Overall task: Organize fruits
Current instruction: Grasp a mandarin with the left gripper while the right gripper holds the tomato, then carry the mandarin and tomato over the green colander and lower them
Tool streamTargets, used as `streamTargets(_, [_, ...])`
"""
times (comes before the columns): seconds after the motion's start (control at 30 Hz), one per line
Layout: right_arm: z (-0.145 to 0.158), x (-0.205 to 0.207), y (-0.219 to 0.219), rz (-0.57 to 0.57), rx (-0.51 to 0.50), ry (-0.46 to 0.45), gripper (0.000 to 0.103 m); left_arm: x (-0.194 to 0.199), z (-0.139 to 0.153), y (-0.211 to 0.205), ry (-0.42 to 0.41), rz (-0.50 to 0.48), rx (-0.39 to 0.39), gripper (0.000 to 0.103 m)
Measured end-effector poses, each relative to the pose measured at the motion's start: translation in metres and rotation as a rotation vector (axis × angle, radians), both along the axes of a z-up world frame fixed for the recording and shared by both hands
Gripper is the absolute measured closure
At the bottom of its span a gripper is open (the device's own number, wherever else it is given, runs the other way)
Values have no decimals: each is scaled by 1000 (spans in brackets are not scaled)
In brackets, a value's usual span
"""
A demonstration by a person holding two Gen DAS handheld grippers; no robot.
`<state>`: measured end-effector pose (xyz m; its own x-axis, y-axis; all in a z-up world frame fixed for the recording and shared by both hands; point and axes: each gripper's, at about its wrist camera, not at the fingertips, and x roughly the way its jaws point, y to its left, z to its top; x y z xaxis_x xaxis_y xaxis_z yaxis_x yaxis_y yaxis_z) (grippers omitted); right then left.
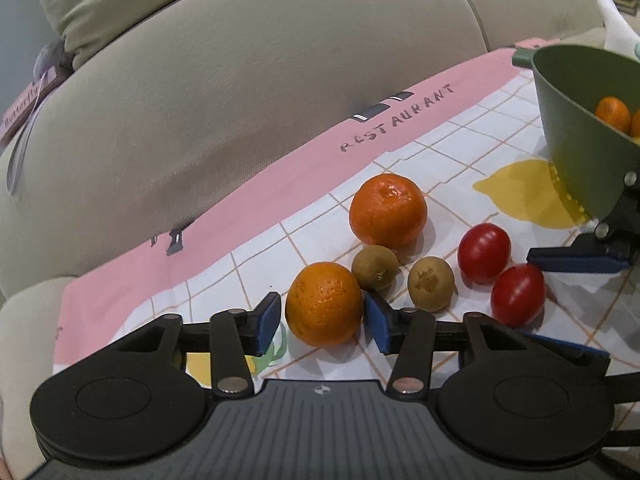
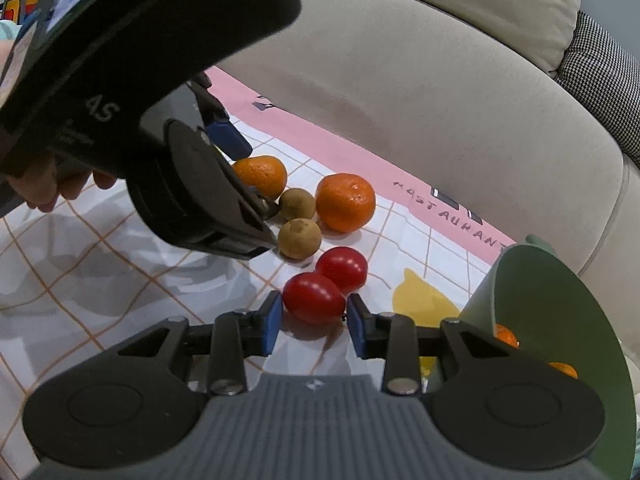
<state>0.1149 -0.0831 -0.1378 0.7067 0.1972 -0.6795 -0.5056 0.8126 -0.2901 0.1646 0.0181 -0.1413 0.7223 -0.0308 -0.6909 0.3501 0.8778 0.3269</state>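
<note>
Left wrist view: left gripper (image 1: pixel 322 322) straddles a tangerine (image 1: pixel 324 304) mid-cloth, jaws partly parted, not yet pinching.
Right gripper (image 2: pixel 314 320) clamps a tomato (image 2: pixel 314 298), presumably bound for the green bowl (image 2: pixel 560 320) beside it holding tangerines.

Green bowl (image 1: pixel 580 128) cut off at 3 o'clock edge in left wrist view; oranges inside (image 1: pixel 612 114) only partly seen, count unclear. In right wrist view the bowl (image 2: pixel 560 320) runs off at 4 o'clock. Left gripper body hides part of near orange (image 2: pixel 262 174) at 10 o'clock. Hand (image 2: pixel 48 188) cropped at 9 o'clock. Purple item (image 1: pixel 50 60) at 10 o'clock, can't identify.
</note>
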Motion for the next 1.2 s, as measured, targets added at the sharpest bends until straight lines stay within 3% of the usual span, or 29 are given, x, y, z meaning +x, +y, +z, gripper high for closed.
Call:
streamTargets(0.23, [0,1,0,0,3,5,72,-4,1,1,3,14,-18,56])
streamTargets(0.6, [11,-6,-2,6,10,-15,73,-19,24,26,66,149,-209,56])
streamTargets(0.9, [28,-23,-6,38,22,-39,73,-36,42,28,107,192,-314,57])
streamTargets(1.2, [53,-42,-18,66,60,-72,73,-64,66,18,105,197,-351,57])
